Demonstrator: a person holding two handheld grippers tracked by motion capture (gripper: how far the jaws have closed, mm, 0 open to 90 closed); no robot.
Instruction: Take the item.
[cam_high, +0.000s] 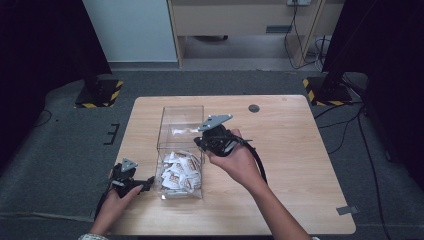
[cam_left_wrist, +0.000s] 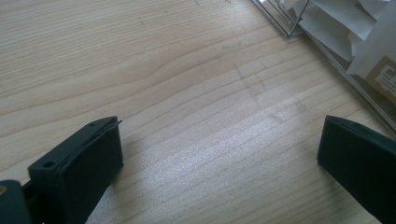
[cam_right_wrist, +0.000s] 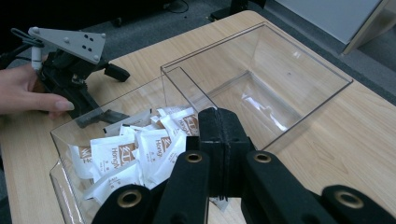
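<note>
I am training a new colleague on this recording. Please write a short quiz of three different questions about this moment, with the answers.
1. True or false: the white paper sachets lie in both compartments of the clear plastic two-compartment box.
2. Which gripper has its jaws closed? A) left gripper B) right gripper
3. Fill in: the left gripper rests on the light wooden table, to the ____ of the box in the high view.

Key:
1. False; the sachets lie in the near compartment, the far one is empty.
2. B
3. left

White sachets (cam_high: 179, 172) piled in clear box's (cam_high: 181, 116) near compartment.
</note>
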